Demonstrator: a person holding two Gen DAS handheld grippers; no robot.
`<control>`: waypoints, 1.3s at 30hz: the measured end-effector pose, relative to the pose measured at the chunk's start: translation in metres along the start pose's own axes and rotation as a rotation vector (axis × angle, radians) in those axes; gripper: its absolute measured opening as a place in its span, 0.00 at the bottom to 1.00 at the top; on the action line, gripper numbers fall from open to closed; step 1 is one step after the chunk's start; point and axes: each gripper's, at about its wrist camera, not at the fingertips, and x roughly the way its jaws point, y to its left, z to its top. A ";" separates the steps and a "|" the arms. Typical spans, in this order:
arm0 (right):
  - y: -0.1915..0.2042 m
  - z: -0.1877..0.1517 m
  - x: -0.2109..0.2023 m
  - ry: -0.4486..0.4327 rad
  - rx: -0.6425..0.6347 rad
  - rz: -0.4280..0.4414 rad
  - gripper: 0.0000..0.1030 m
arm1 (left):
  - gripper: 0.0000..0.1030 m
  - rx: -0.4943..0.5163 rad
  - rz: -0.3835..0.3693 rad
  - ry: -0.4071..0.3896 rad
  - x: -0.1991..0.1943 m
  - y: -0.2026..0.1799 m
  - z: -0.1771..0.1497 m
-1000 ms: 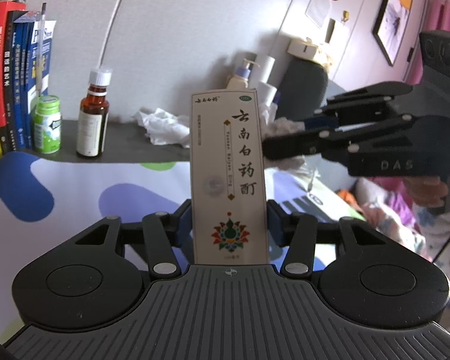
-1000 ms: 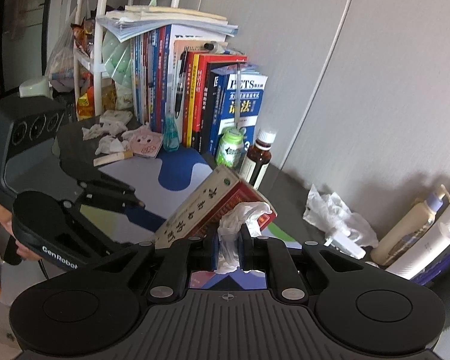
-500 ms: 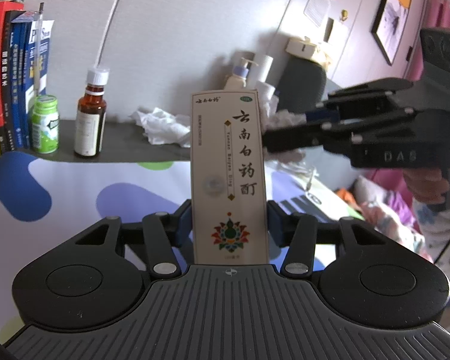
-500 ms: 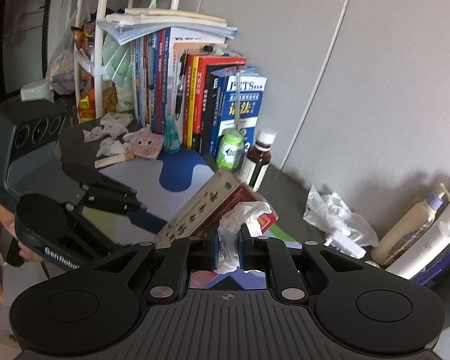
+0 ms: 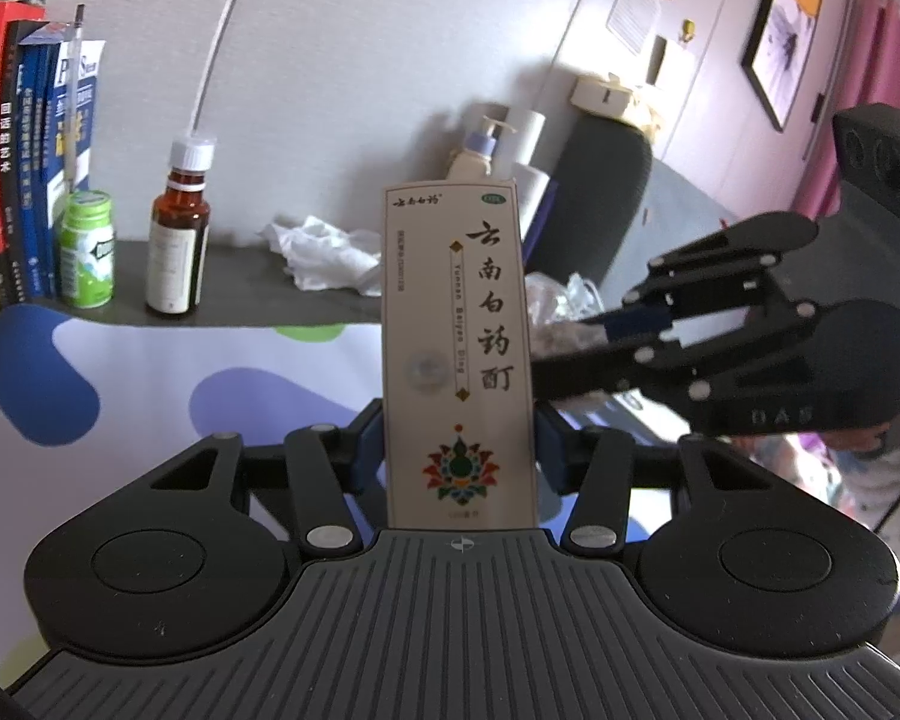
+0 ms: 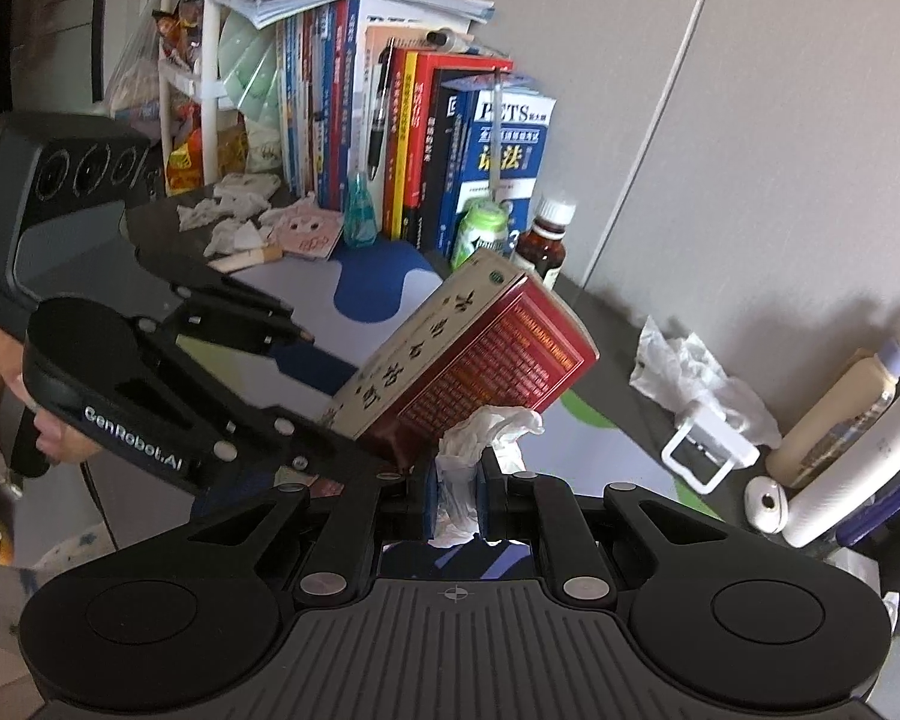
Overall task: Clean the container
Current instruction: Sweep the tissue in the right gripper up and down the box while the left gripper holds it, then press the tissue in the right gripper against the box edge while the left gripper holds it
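- A tall, flat-sided cardboard medicine box is clamped upright between the blue pads of the left tool; its cream face is matte and printed, and its corners are sharp.
- From the right wrist view the same box is seen tilted, with a glossy red side panel turned toward the right tool.
- A crumpled white tissue is pinched in the right tool, whose jaws are drawn narrow on it; the soft wad is pressed against the lower edge of the box's red side.
- Ahead of the left tool, a smooth patterned mat with rounded blue and lilac blobs is laid on the dark counter.
- Beyond the mat, an amber glass bottle with a white ribbed cap and a green plastic canister are stood just beside each other, next to upright books.
- Open room is left over the mat below the box; loose tissue is heaped past it.
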 end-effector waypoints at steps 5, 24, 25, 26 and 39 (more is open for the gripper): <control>0.001 -0.001 0.002 0.011 -0.001 0.007 0.12 | 0.47 0.002 0.003 0.006 0.001 -0.001 0.000; -0.012 0.026 -0.017 -0.080 0.020 -0.022 0.12 | 0.48 -0.003 -0.001 0.014 0.001 -0.002 -0.002; -0.012 0.028 -0.018 -0.085 0.020 -0.022 0.12 | 0.48 -0.003 -0.001 0.015 0.001 -0.002 -0.002; -0.013 0.029 -0.018 -0.089 0.020 -0.023 0.12 | 0.48 -0.003 -0.001 0.015 0.000 -0.003 -0.002; -0.012 0.026 -0.017 -0.083 0.019 -0.013 0.12 | 0.48 0.003 0.003 0.021 0.001 -0.001 -0.003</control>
